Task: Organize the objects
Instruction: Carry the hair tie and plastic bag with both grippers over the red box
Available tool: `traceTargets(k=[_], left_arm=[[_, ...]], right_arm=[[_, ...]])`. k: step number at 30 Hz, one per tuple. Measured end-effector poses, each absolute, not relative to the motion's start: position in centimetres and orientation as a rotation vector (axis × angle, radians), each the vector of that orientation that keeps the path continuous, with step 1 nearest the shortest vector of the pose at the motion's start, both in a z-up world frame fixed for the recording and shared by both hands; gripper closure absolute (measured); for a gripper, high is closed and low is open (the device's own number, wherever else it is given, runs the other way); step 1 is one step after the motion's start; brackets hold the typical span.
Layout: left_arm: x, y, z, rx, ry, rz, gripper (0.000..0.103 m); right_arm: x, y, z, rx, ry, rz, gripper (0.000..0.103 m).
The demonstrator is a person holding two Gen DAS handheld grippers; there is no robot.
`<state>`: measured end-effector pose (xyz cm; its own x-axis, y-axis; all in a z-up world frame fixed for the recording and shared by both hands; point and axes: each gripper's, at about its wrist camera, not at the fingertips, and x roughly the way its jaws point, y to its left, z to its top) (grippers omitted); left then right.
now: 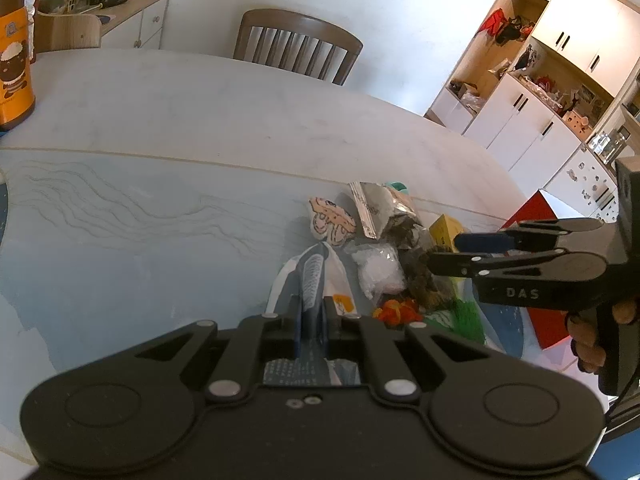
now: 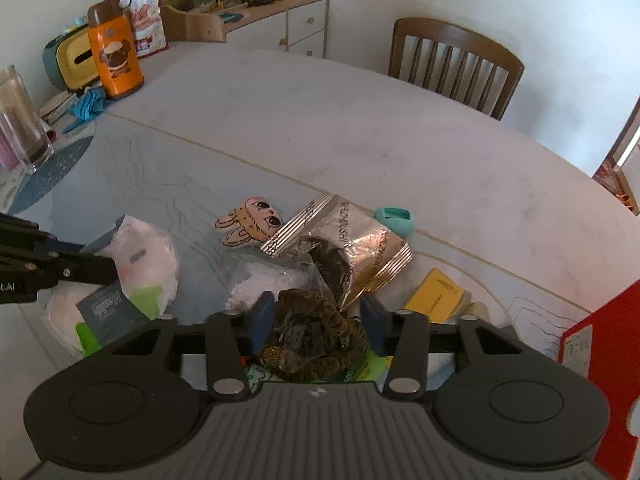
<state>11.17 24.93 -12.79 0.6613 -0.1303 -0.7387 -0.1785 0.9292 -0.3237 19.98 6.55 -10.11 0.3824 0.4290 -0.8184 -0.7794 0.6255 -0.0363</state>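
My left gripper (image 1: 313, 308) is shut on a white tissue pack with a dark blue label (image 1: 316, 268), holding it just above the table. In the right wrist view that pack (image 2: 144, 256) sits at the left, pinched by the left gripper (image 2: 106, 266). My right gripper (image 2: 317, 312) is open, its blue pads (image 2: 262, 314) on either side of a clear bag of dark dried stuff (image 2: 316, 320). In the left wrist view the right gripper (image 1: 448, 254) hangs over the pile, held by a hand (image 1: 592, 344).
Around the dark bag lie a gold foil packet (image 2: 352, 244), a cartoon-face plush (image 2: 250, 224), a bag of white crystals (image 2: 260, 280), a yellow box (image 2: 436, 292) and a teal object (image 2: 394, 218). A red folder (image 2: 600, 360) is at right. An orange flask (image 2: 114, 56) and glass (image 2: 24, 128) stand far left.
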Motion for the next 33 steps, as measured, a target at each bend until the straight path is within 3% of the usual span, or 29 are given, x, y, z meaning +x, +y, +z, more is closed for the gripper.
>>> traceTargets(k=[3,4,8,33], left_arm=[[11.3,25.0,-12.8,-0.391,0.855,0.026,0.096],[11.3,25.0,-12.8,-0.39,0.854,0.027,0.096],[11.3,24.9,-12.8,-0.39,0.852,0.027,0.096],[12.0,17.6,-6.3,-0.288,0.783,-0.09,0.096]], right_arm=[[19.8,6.6,-10.4,-0.468,0.877,0.822,0.082],[19.7,6.7,-10.4,-0.474,0.871,0.821,0.091],[19.4,6.1,-9.9,-0.458,0.863,0.814,0.096],[17.1,-6.4,1.0,-0.145,0.726,0.739,0.097]])
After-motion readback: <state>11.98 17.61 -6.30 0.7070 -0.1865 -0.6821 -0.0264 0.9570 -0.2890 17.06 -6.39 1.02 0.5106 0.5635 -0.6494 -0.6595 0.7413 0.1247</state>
